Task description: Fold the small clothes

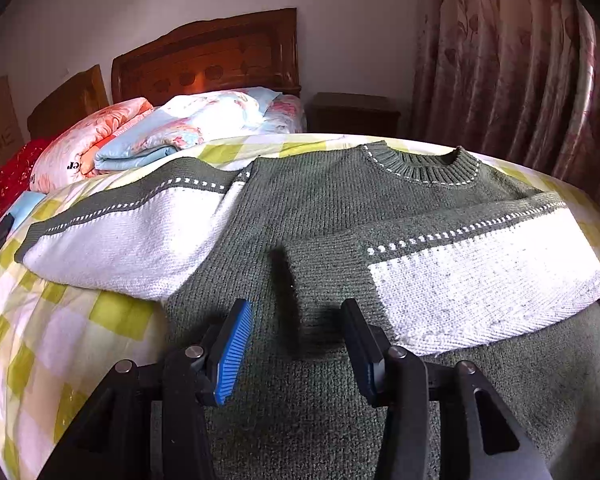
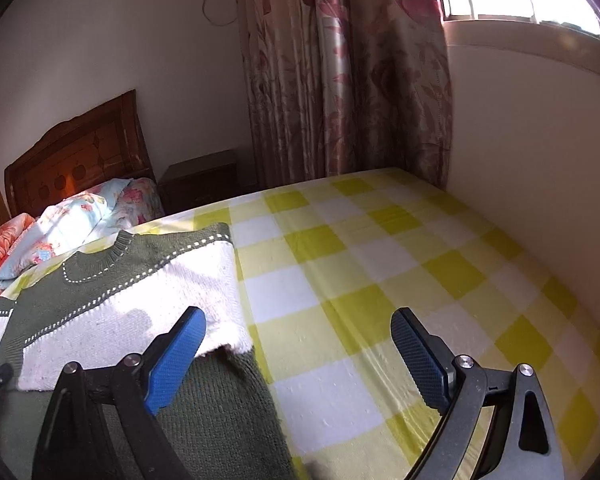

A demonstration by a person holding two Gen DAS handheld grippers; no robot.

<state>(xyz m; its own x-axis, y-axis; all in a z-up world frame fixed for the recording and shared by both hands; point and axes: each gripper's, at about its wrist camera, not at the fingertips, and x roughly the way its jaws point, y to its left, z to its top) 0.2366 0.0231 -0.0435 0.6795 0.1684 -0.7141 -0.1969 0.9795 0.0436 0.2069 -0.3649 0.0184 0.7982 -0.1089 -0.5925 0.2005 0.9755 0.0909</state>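
A green knit sweater [image 1: 316,216] with white sleeve panels lies flat on the yellow-checked bed sheet [image 1: 44,344], collar [image 1: 420,168] at the far side. Its right sleeve [image 1: 480,280] is folded across the body; its left sleeve [image 1: 128,236] lies spread out to the left. My left gripper [image 1: 296,312] is open and empty, just above the sweater's lower middle. In the right wrist view the sweater [image 2: 112,280] is at the left. My right gripper [image 2: 298,320] is open and empty, above the sweater's right edge and the sheet [image 2: 380,264].
Folded floral quilts and pillows [image 1: 180,124] sit by the wooden headboard [image 1: 208,60]. A dark nightstand [image 1: 352,114] stands beside the bed. Floral curtains [image 2: 348,72] hang at the far side, and a wall [image 2: 540,160] runs along the bed's right edge.
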